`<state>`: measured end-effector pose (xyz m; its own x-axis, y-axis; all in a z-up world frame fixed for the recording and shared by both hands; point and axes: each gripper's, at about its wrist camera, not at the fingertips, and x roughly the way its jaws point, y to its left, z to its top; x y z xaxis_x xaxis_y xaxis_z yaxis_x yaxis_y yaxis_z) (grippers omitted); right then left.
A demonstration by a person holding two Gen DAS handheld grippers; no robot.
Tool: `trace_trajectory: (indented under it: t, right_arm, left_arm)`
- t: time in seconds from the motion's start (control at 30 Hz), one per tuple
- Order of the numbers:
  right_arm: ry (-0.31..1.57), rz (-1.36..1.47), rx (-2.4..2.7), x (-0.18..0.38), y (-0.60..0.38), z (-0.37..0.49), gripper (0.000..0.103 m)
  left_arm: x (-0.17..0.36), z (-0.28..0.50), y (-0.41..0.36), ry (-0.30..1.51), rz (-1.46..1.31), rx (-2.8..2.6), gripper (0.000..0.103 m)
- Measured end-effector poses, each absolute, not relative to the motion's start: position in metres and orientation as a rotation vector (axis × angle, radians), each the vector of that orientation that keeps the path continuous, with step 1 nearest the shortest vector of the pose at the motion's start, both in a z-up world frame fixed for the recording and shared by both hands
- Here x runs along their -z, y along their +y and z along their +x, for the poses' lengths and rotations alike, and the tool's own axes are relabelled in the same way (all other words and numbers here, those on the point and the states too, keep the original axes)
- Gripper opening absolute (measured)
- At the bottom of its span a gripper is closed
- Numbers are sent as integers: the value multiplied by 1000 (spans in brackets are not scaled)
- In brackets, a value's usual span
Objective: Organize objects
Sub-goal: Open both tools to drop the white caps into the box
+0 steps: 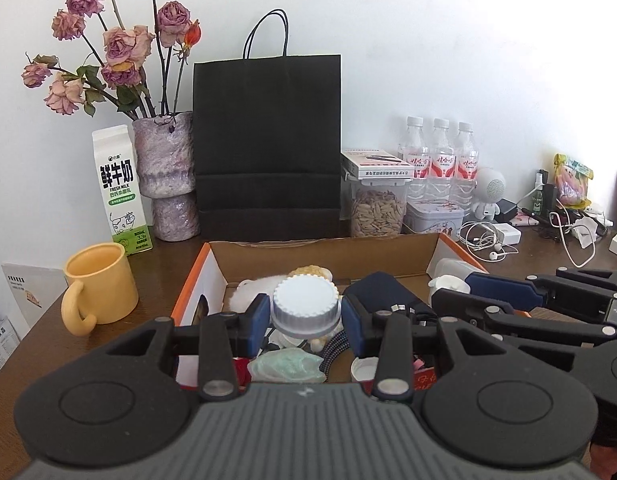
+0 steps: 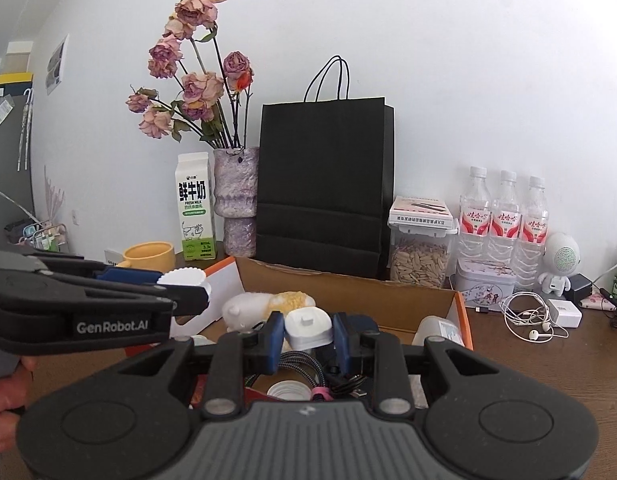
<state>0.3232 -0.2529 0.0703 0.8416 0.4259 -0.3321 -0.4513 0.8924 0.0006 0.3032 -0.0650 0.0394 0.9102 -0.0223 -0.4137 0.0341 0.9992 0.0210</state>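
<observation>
**Both grippers hold items above the cardboard box**

We have the left gripper (image 1: 305,312) clamped on a white ribbed-cap bottle (image 1: 306,305): its blue pads press the cap from both sides, and the bottle hangs over the open cardboard box (image 1: 324,254). In the right wrist view we see this same gripper (image 2: 188,286) reaching in from the left with the scalloped cap between its fingers.

Our right gripper (image 2: 308,334) is closed on a small white plastic piece (image 2: 308,328), pinched between its blue pads, also above the box (image 2: 348,284). From the left wrist view that gripper (image 1: 454,294) comes in from the right.

Inside the box we see a white and yellow plush toy (image 2: 264,306), a braided cable (image 2: 296,366), a loose white lid (image 2: 288,390) and a white container (image 2: 438,330) leaning in the right corner.

Behind the box on the wooden desk (image 1: 40,344) stand a black paper bag (image 1: 266,144), a vase of dried roses (image 1: 168,168), a milk carton (image 1: 120,188) and a yellow mug (image 1: 98,284). To the right are three water bottles (image 1: 440,156), a jar of seeds (image 1: 376,212) and tangled earphones (image 1: 484,242).
</observation>
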Motion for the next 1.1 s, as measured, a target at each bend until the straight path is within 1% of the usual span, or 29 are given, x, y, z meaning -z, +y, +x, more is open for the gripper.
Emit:
trace_trajectory:
  t: [0.53, 0.6, 0.63, 0.67, 0.7, 0.73, 0.8, 0.83, 0.9, 1.1]
  right_arm:
    - [415, -75, -458, -41, -247, 379, 26]
    - [426, -79, -458, -38, -245, 382, 26]
    - [432, -81, -456, -36, -245, 383, 31]
    - [441, -83, -457, -35, -244, 384, 36]
    - [448, -83, -457, -34, -244, 384, 53]
    - [451, -83, -452, -33, -244, 384, 74]
    - [446, -78, -440, -33, -246, 383, 92]
    - [443, -70, -441, -33, -247, 382, 96]
    - [449, -55, -445, -34, -248, 383, 98]
    - [457, -68, -439, -33, -246, 383, 98]
  left_arm:
    - [-16, 359, -54, 456, -16, 31, 41]
    - [-13, 363, -53, 467, -12, 31, 51]
    - [-12, 364, -52, 469, -13, 27, 69]
    - [-11, 365, -50, 467, -17, 17, 90]
    - [-10, 364, -49, 457, -21, 4, 97]
    - [-11, 363, -47, 447, -24, -8, 102]
    - [-12, 363, -44, 449, -36, -14, 103]
    - [-13, 364, -43, 451, -44, -14, 103]
    - [-12, 364, -43, 457, -46, -18, 103]
    - [-11, 364, -46, 466, -38, -15, 103]
